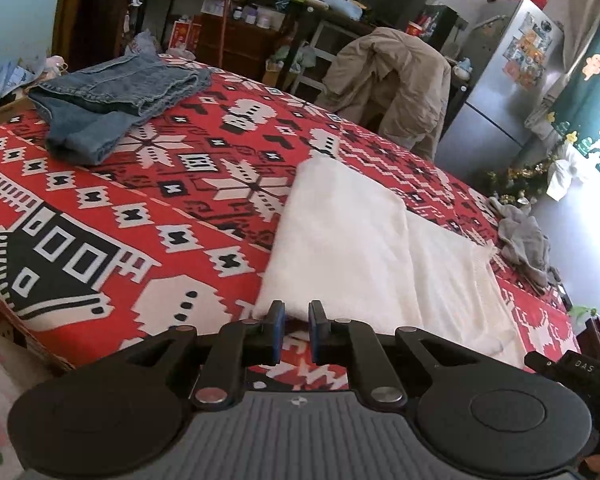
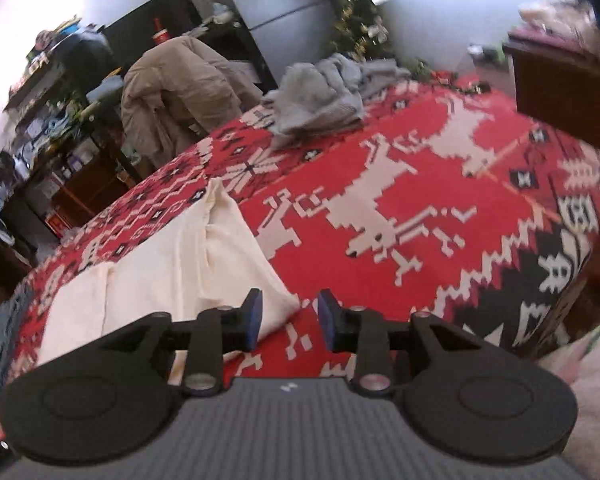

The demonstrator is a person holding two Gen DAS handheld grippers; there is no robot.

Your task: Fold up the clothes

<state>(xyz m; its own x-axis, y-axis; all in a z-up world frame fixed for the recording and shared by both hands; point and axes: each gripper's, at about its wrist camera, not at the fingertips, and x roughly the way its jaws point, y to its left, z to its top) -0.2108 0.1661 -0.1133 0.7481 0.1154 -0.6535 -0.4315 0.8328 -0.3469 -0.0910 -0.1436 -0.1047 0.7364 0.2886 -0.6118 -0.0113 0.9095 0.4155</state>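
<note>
A white cloth lies folded over on the bed's red patterned blanket. My left gripper sits at the cloth's near edge. Its jaws are drawn close together, with the hem pinched between the fingertips. In the right wrist view the same white cloth stretches away to the left. My right gripper stands open over the blanket. The cloth's near corner rests against its left finger, and neither pad presses on it.
Folded blue jeans lie at the bed's far left. A crumpled grey garment sits near the far right edge. Beyond the bed are a beige jacket over a chair, a fridge and cluttered shelves.
</note>
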